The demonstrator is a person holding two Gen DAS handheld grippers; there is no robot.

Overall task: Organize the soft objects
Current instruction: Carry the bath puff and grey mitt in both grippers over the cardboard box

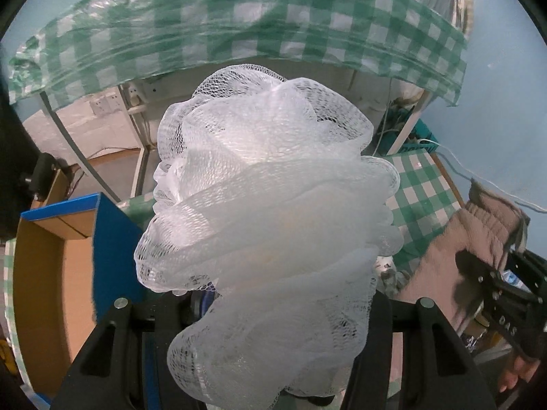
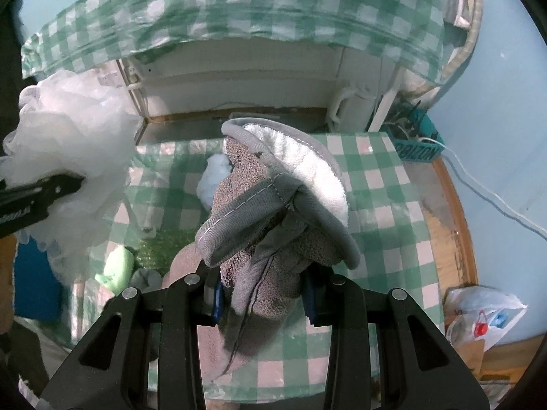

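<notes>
The left gripper (image 1: 273,311) is matte black, with 2 broad angular arms, each bearing a triangular cut-out and a round silver screw head near its tip. The right gripper (image 2: 261,299) is built alike in black, though here 4 silver screw heads show across its linkage, and blue pads line the inner faces of its fingers (image 2: 217,299). Seen from the left wrist, the right gripper's side carries small screws and white lettering (only "DAS" can be read). A bare fingertip shows below it; no sleeve is visible.
</notes>
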